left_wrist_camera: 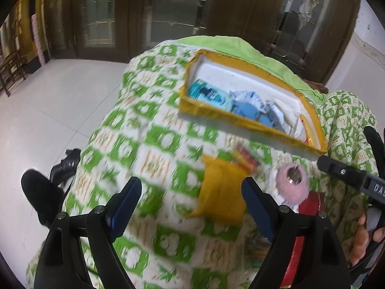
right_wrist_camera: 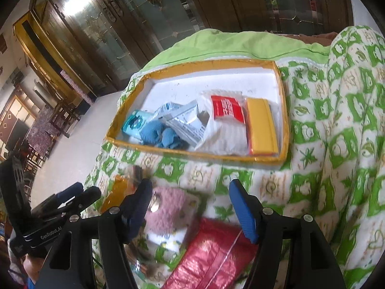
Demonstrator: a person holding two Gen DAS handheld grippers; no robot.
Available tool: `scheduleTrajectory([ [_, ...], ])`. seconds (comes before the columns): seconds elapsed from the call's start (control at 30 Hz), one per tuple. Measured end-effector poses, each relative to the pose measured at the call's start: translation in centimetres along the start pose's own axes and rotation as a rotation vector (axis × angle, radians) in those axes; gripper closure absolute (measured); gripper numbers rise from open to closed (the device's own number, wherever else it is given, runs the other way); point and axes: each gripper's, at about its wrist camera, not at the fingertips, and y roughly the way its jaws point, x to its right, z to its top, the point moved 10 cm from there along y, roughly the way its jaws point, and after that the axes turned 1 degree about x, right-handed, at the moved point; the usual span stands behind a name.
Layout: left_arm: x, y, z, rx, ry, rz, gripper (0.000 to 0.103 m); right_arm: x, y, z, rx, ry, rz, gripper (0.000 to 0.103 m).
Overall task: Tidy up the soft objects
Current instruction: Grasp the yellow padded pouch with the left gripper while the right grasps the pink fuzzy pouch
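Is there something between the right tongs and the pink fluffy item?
Nothing visible. The right tongs are open just above the pink fluffy item, which lies on the quilt near the yellow tray.

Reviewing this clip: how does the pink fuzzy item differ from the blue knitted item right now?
Place: the blue knitted item lies inside the yellow-rimmed tray, while the pink fuzzy item lies outside it on the green patterned quilt.
Neighbours: the blue one is crowded among packets in the tray; the pink one rests on a small printed cloth beside a red foil packet.
Detail: the pink one shows a shiny metal disc; the blue one shows none.
Both look soft, and neither is gripped.
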Motion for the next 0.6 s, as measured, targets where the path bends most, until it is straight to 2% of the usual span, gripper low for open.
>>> scheduleTrajectory([
  [0.3,-0.7,0.7,-2.4,0.003,-0.004,-0.004,0.019,1.2,-0.9,-3.0,-0.025,0.045,-0.012,0.032],
  [0.6,0.7,0.2,-2.1,0.029,0.059,-0.024,0.019,0.4,-0.6,-3.5,-0.015,0.004,-0.024,0.032],
])
